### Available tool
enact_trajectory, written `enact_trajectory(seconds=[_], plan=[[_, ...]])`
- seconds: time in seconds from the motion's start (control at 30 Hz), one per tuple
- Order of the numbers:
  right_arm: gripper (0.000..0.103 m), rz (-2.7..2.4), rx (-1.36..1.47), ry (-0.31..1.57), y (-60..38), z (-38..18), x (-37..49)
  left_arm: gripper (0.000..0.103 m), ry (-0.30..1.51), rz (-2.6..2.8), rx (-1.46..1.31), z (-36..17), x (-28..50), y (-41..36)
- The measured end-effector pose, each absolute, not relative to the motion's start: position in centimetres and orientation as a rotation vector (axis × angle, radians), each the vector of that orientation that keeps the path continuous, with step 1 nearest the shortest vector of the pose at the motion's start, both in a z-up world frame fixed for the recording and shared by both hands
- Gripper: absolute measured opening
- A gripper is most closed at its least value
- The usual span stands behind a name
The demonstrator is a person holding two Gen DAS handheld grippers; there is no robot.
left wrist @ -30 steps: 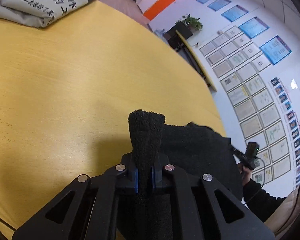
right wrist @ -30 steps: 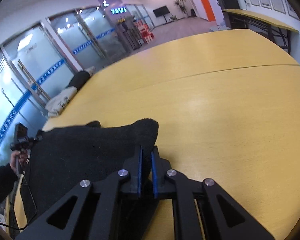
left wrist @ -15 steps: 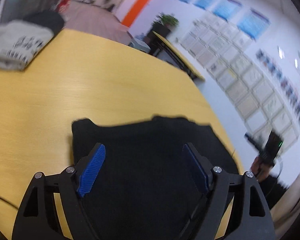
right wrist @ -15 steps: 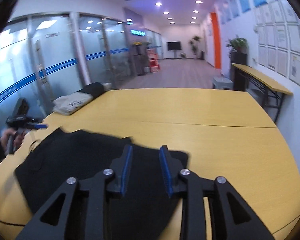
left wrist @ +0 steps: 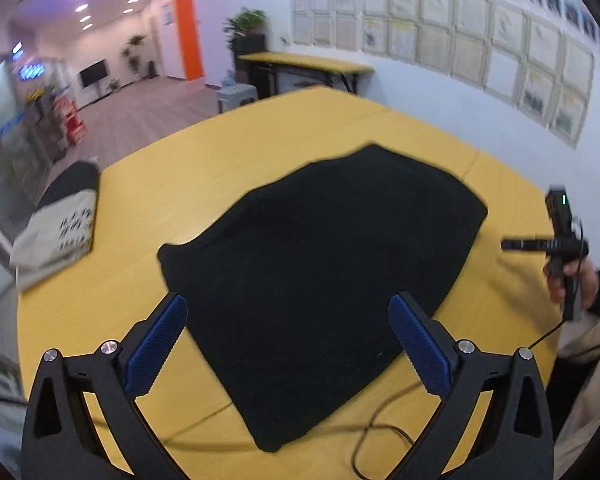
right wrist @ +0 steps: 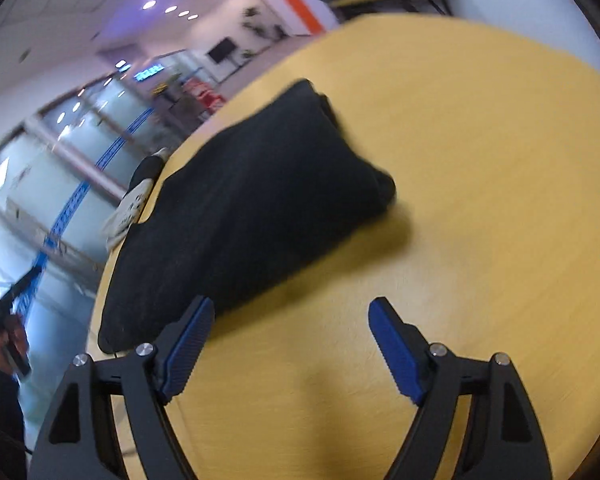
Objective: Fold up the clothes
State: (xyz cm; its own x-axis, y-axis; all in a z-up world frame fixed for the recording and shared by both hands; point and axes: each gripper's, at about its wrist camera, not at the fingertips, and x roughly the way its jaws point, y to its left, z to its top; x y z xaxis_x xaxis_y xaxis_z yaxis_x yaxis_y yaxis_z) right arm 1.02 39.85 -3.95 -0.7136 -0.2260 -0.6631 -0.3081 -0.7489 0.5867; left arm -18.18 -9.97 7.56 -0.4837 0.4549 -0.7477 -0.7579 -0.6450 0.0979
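A black folded garment (left wrist: 324, 264) lies flat on the yellow table (left wrist: 140, 184). My left gripper (left wrist: 288, 336) is open and empty, raised above the garment's near edge. In the right wrist view the same garment (right wrist: 244, 208) lies to the left and ahead. My right gripper (right wrist: 290, 348) is open and empty over bare table, its left finger (right wrist: 188, 340) just by the garment's near edge. The right gripper also shows in the left wrist view (left wrist: 540, 244), at the far right in a hand.
A folded pale garment with dark print (left wrist: 60, 228) and a dark one behind it (left wrist: 72, 184) lie at the table's far left edge. A thin black cable (left wrist: 372, 436) runs across the table near me. Another table (left wrist: 308, 60) stands by the wall.
Both grippers were shut on the black garment a second ago. They have opened, let it go and pulled back and up. The garment now lies folded on the table.
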Motion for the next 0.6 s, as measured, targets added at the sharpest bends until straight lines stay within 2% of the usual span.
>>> enact_trajectory(seconds=[0.07,0.2,0.3,0.37,0.43,0.47,0.5,0.6], plan=[[0.084,2.604,-1.129,1.164,39.5,-4.9,0.1,0.102,0.698,2.088,-0.873,5.1,-18.6,-6.3],[0.083,2.554,-1.087,1.152,38.0,-6.7,-3.0,0.097,0.925,1.89,-0.84,-1.9,-19.8,0.6],[0.085,2.546,-1.024,1.174,36.6,-6.9,-5.8,0.097,0.975,1.758,-0.899,-6.2,-21.4,3.3],[0.084,2.538,-0.966,1.202,36.7,-7.3,-6.9,0.103,0.872,1.71,-0.939,-7.7,-23.3,3.5],[0.07,2.531,-0.928,1.227,37.0,-7.7,-7.8,0.103,0.784,1.699,-0.959,-7.9,-24.5,3.3],[0.048,2.516,-0.931,1.248,37.2,-8.1,-8.1,0.103,0.751,1.695,-0.968,-8.0,-25.0,3.3],[0.033,2.503,-0.933,1.267,37.5,-8.4,-8.3,0.103,0.738,1.698,-0.964,-8.0,-25.0,3.3],[0.023,2.527,-0.907,1.288,38.9,-7.8,-7.8,0.103,0.731,1.731,-0.947,-7.7,-23.7,4.0]])
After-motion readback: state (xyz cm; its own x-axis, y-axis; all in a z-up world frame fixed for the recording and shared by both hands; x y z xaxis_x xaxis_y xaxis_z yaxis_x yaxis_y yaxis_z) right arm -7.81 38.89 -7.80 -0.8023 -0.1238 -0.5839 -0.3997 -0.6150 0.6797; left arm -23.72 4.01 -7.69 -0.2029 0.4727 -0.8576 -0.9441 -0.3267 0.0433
